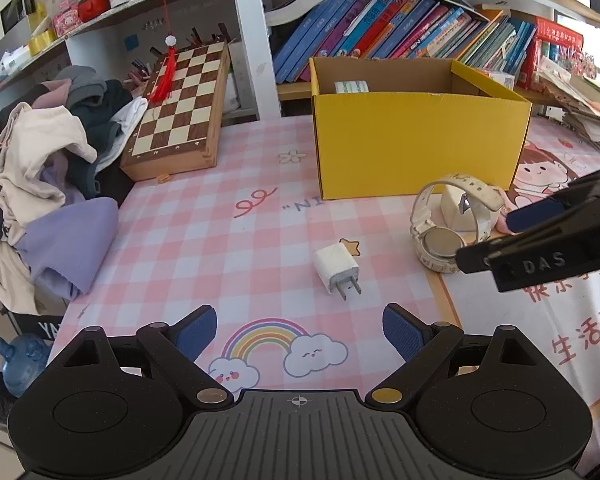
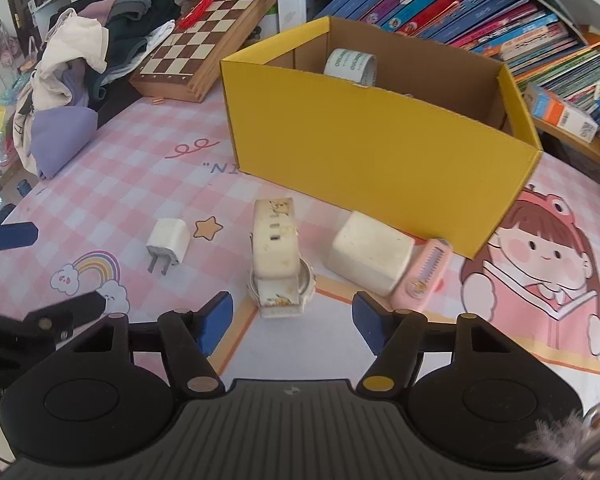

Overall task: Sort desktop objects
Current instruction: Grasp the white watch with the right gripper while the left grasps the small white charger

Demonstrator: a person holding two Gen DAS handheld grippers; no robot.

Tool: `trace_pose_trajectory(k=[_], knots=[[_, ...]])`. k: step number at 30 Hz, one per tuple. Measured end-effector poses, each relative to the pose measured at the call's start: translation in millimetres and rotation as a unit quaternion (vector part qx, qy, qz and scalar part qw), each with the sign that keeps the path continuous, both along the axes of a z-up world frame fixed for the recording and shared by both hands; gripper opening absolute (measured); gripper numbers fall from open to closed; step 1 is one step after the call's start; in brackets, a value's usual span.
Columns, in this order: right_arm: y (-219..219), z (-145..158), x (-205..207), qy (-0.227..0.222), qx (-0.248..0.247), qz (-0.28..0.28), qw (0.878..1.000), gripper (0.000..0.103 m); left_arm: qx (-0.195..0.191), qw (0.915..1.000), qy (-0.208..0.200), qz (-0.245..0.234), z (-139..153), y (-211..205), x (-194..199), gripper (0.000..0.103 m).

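A small white plug charger (image 1: 337, 271) (image 2: 168, 243) lies on the pink checked mat, just ahead of my open left gripper (image 1: 300, 330). A white wristwatch (image 1: 450, 220) (image 2: 278, 258) stands on its side to the right, straight ahead of my open right gripper (image 2: 292, 322). Beside it sit a white cube adapter (image 2: 370, 256) (image 1: 454, 208) and a pink comb-like item (image 2: 422, 276). The yellow cardboard box (image 1: 416, 144) (image 2: 380, 152) behind them holds a roll of tape (image 2: 350, 65) (image 1: 352, 87). The right gripper (image 1: 540, 236) reaches in from the right edge of the left wrist view.
A folded chessboard (image 1: 180, 108) (image 2: 212, 28) leans at the back left, next to a pile of clothes (image 1: 48, 184) (image 2: 80, 80). Shelves of books (image 1: 420, 28) (image 2: 500, 20) run behind the box. The mat's left edge drops off by a blue water jug (image 1: 20, 360).
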State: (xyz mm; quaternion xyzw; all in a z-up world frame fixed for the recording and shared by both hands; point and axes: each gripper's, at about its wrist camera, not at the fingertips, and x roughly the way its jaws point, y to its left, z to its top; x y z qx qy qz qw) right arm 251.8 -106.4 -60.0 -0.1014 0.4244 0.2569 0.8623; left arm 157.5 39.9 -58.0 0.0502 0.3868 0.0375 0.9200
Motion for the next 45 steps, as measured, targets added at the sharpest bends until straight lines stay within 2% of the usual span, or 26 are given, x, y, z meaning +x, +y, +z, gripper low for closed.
trace_pose_trajectory(k=[4,7,10,12,13,17,27,37,45], knots=[[8,-6,8,0.009,0.001,0.01,1.0,0.062,0.006,1.0,0.003,0.003,0,0,1,0.092],[11,-11,12,0.02,0.002,0.012,1.0,0.057,0.008,0.9999,0.005,0.007,-1,0,1,0.092],[12,-16,16,0.033,0.003,0.015,0.999,0.044,0.009,0.9999,0.008,0.01,-2,0,2,0.092],[11,-17,17,0.037,0.003,0.014,0.999,0.029,0.008,0.9998,0.01,0.012,-2,0,3,0.092],[10,-18,17,0.038,0.003,0.012,0.999,0.026,0.008,0.9998,0.01,0.012,-3,-1,4,0.092],[2,-16,17,0.042,0.011,0.01,0.999,0.026,0.006,0.9999,0.011,0.011,-6,-4,8,0.092],[-15,-4,7,0.021,0.008,0.017,1.0,0.026,-0.007,0.9998,0.009,0.014,-15,-10,26,0.09],[-27,-6,3,0.02,-0.01,0.023,0.999,0.026,-0.017,0.9996,0.01,0.022,-27,-17,51,0.069],[-33,-10,6,0.028,-0.014,0.028,0.999,0.026,-0.024,0.9984,0.03,0.042,-38,-21,71,0.043]])
